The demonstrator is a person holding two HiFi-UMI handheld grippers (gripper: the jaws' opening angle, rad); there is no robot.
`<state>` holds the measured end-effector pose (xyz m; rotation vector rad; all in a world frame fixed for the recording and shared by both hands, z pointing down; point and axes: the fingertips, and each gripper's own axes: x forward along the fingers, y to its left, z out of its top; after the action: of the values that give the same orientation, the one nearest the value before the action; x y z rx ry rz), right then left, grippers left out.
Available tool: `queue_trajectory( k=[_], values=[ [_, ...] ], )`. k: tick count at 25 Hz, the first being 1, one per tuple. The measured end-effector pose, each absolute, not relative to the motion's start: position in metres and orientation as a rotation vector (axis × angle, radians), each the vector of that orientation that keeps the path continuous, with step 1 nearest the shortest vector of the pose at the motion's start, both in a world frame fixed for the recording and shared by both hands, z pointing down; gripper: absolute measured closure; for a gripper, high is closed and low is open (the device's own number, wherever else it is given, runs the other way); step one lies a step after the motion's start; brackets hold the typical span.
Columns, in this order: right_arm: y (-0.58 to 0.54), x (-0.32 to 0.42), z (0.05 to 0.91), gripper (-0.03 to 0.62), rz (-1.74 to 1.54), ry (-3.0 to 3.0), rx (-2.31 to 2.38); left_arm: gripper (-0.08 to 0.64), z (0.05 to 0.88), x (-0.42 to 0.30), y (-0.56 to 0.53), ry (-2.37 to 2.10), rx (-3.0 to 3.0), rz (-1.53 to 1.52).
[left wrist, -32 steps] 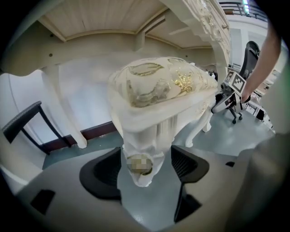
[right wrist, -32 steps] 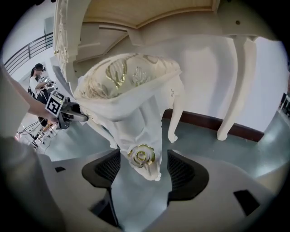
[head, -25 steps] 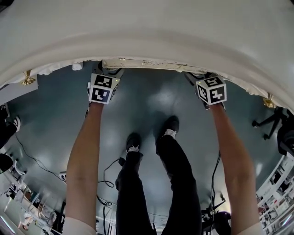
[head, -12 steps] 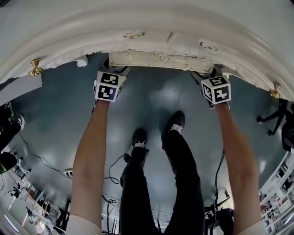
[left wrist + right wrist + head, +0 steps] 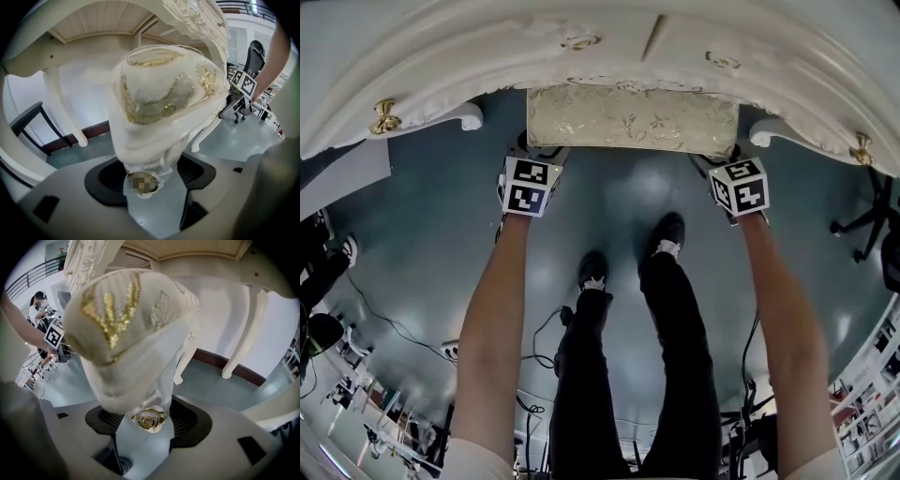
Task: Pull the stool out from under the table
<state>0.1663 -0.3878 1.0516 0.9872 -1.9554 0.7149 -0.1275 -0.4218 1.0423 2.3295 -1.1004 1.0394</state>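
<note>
The stool, its cushion cream with gold patterning, juts partway out from under the white carved table in the head view. My left gripper holds its left front corner and my right gripper its right front corner. In the left gripper view the stool's cushion and carved leg fill the gap, and the left gripper is shut on that corner. The right gripper view has the right gripper shut on the other corner, just above a gold rosette.
The person's legs and shoes stand on the grey floor behind the stool. Cables trail on the floor at lower left. An office chair stands at right. White table legs and a black frame lie beyond the stool.
The stool has slid out from under the table toward the person, showing far more cushion. Both grippers came back with it, and the feet stepped back.
</note>
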Motion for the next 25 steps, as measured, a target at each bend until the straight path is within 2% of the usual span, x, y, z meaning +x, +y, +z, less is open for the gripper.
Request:
queue_trajectory(
  k=[25],
  values=[
    [-0.265, 0.151, 1.056, 0.287, 0.75, -1.882, 1.079, 0.224, 1.039, -0.147, -0.302, -1.131, 2.321, 1.051]
  ],
)
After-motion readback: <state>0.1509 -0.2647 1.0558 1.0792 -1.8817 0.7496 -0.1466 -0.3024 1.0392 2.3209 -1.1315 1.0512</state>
